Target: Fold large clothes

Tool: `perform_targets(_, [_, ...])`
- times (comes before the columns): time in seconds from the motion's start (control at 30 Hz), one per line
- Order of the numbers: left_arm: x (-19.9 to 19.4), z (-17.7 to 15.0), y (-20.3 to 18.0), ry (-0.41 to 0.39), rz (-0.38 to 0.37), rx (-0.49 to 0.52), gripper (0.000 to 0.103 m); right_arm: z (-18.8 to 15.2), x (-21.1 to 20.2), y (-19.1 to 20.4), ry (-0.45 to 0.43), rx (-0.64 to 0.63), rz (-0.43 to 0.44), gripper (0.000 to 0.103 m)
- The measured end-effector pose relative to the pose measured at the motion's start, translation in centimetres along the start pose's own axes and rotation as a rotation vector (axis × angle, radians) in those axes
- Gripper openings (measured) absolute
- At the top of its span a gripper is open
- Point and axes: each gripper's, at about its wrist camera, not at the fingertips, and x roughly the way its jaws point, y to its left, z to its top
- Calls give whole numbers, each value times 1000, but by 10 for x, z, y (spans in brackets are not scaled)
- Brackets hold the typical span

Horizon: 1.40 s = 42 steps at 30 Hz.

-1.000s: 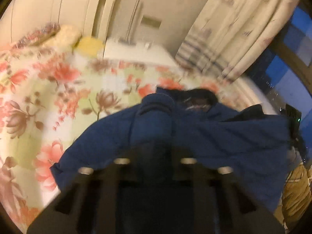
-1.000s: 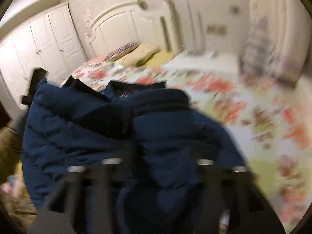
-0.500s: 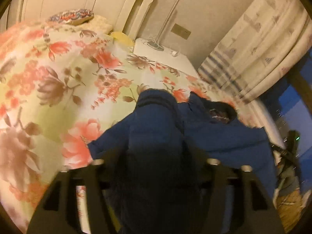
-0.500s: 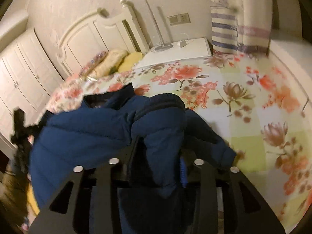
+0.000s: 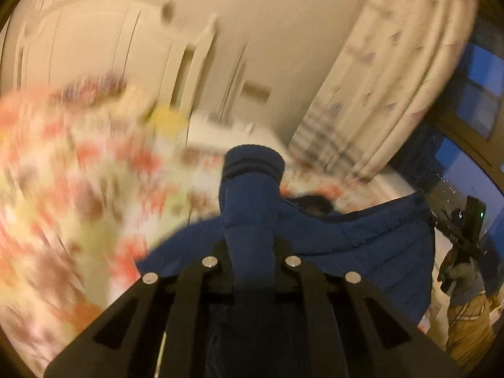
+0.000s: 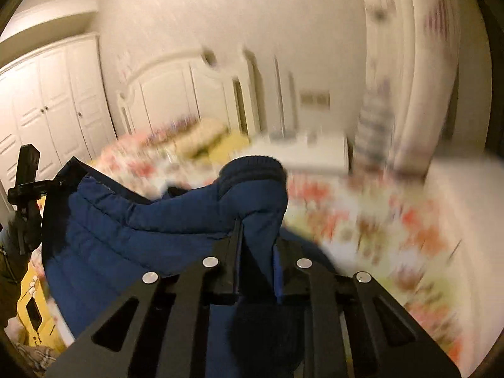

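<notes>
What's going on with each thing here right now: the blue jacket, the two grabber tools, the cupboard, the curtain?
Blue puffer jacket: lifted, spread between the two tools, a sleeve in each.
Left gripper: jaws shut on one sleeve, cuff sticking out past them.
Right gripper: jaws shut on the other sleeve.
Wardrobe doors: closed.
Curtain: hanging, drawn aside from the window.
Flowered bedspread: spread over the bed, blurred.

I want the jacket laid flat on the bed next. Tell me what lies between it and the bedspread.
Nothing visible does. Both tools, left and right, are shut on the blue jacket sleeves, holding it above the floral bedspread. The pillows sit far off at the headboard, though blur hides detail.
</notes>
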Motion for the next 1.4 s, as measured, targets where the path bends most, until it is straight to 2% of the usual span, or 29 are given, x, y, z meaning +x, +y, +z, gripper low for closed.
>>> perform_targets(0.07, [-6, 29, -10, -35, 35, 29, 10, 25, -10, -2, -34, 2, -17, 18])
perform_targets(0.13, [7, 53, -11, -33, 97, 48, 11, 50, -5, -12, -58, 40, -47, 18])
perform_targets(0.17, [26, 62, -6, -3, 141, 47, 13, 58, 8, -22, -44, 73, -64, 18])
perform_targets(0.2, [48, 64, 3, 42, 153, 12, 13, 59, 21, -29, -22, 101, -73, 18])
perform_targets(0.27, [89, 54, 19, 122, 192, -29, 13, 50, 55, -44, 43, 175, -72, 18])
perform_targets(0.37, [149, 14, 40, 227, 276, -55, 14, 10, 117, -63, 201, 209, -168, 18])
perform_targets(0.4, [160, 0, 46, 249, 296, -57, 17, -16, 143, -74, 285, 243, -183, 18])
perform_targets(0.43, [171, -15, 55, 273, 287, -84, 24, -29, 152, -79, 314, 267, -183, 18])
perform_targets(0.47, [170, -18, 62, 263, 270, -115, 25, -45, 157, -91, 310, 339, -140, 18])
perform_targets(0.53, [160, -16, 74, 229, 228, -165, 27, -51, 149, -106, 261, 436, -82, 19])
perform_targets(0.63, [156, -14, 78, 223, 228, -160, 38, -49, 141, -113, 238, 448, -47, 19])
perform_targets(0.7, [151, -12, 80, 205, 225, -177, 54, -46, 133, -112, 227, 452, -30, 19])
perform_targets(0.73, [140, -9, 81, 172, 210, -190, 66, -46, 127, -111, 227, 456, -15, 22])
perform_targets(0.77, [128, -6, 80, 134, 198, -200, 73, -46, 119, -109, 232, 462, 7, 26])
perform_targets(0.8, [114, -3, 81, 99, 183, -207, 76, -46, 110, -108, 230, 462, 30, 30])
perform_targets(0.83, [96, -1, 83, 68, 158, -212, 83, -47, 97, -106, 222, 453, 71, 58])
perform_targets(0.87, [83, 0, 84, 53, 136, -211, 91, -51, 82, -102, 216, 435, 96, 92])
perform_targets(0.9, [68, -2, 86, 46, 111, -209, 94, -54, 68, -97, 214, 412, 111, 99])
perform_targets(1.0, [20, -27, 93, 76, 45, -203, 95, -74, 25, -85, 236, 357, 171, 99])
perform_targets(1.17, [-29, -98, 78, 191, -33, -155, 95, -126, -27, -61, 289, 341, 229, 99])
perform_targets(1.3, [-43, -155, 57, 233, -37, -87, 95, -154, -45, -36, 300, 291, 242, 99])
perform_targets(1.4, [-34, -174, 48, 254, -37, -77, 96, -159, -40, -24, 305, 264, 230, 98])
